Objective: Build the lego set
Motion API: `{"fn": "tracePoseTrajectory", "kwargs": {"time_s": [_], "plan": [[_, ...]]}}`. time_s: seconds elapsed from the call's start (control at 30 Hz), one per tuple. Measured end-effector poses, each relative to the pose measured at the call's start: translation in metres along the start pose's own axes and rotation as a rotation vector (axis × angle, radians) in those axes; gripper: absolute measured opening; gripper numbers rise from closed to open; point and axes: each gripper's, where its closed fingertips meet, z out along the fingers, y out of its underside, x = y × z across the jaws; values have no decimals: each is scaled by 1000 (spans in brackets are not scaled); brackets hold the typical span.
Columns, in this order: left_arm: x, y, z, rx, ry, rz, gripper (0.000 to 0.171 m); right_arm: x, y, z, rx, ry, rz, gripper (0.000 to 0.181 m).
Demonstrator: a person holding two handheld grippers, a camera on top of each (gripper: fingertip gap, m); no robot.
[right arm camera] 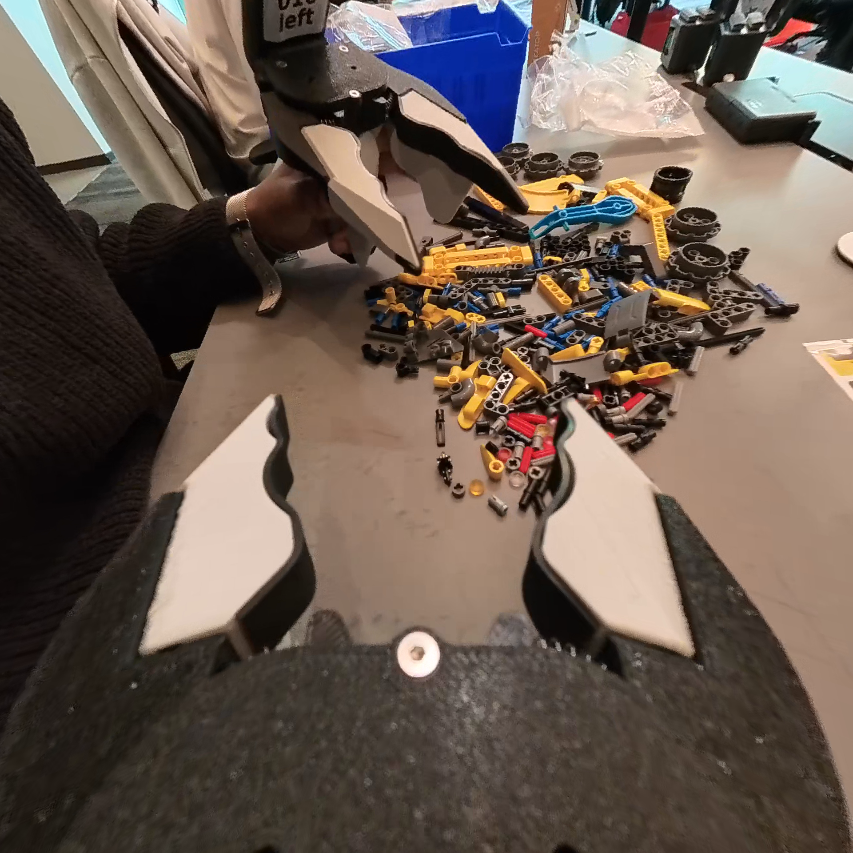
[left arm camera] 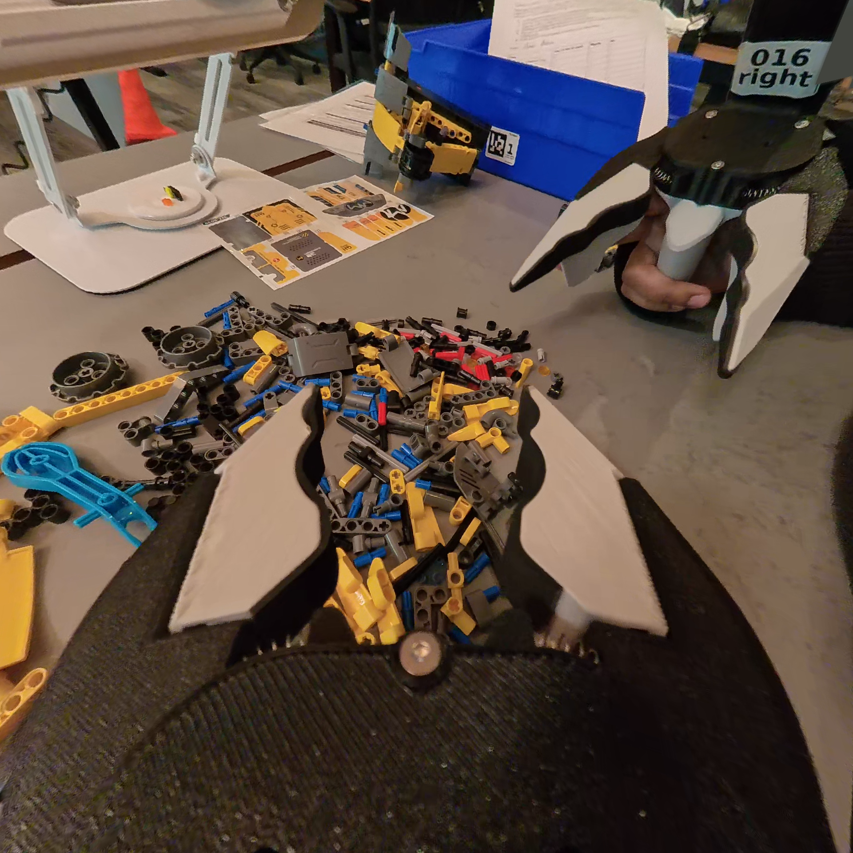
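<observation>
A pile of small building-toy parts (left arm camera: 406,364), yellow, black, blue, grey and red, lies on the grey table (left arm camera: 646,461). My left gripper (left arm camera: 420,397) is open and empty, just above the near side of the pile. It also shows in the right wrist view (right arm camera: 470,237), with one fingertip close to a yellow beam (right arm camera: 480,256). My right gripper (right arm camera: 421,401) is open and empty over bare table, its right finger beside the red pins (right arm camera: 531,422). In the left wrist view it (left arm camera: 618,330) hangs to the right of the pile, held by a hand.
A partly built yellow and black model (left arm camera: 415,134) stands at the back by a blue bin (left arm camera: 554,101). A sticker sheet (left arm camera: 318,226) and a white stand (left arm camera: 115,221) lie behind the pile. A blue tool (left arm camera: 69,484) and dark wheels (left arm camera: 87,374) lie left. Plastic bags (right arm camera: 600,92) lie far off.
</observation>
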Motion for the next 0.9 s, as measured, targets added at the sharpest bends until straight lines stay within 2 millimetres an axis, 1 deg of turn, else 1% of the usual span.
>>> {"fn": "tracePoseTrajectory", "kwargs": {"time_s": [0.13,0.23,0.37,0.43,0.5,0.57,0.63,0.73,0.9], "plan": [[-5,-5,-3,24,-16,-11,86,2,-2,-2,19,-12,28,117],[-10,-7,-6,46,-31,-36,89,2,-4,-4,32,-33,55,114],[-11,-12,-10,81,-43,-42,89,-1,-5,-6,48,-76,86,88],[-14,-13,-11,85,-61,-37,89,0,-7,-8,62,-75,95,71],[-16,-14,-12,89,-74,-39,89,0,-8,-9,71,-87,103,64],[-20,-15,-14,101,-92,-43,88,0,-8,-9,71,-96,113,52],[-21,-16,-16,113,-96,-51,82,-1,-7,-9,70,-99,106,46],[-20,-11,-14,88,-77,-67,70,-3,-6,-8,59,-87,71,38],[-21,-10,-13,69,-112,-10,59,-8,-3,-4,27,-65,-1,19]]}}
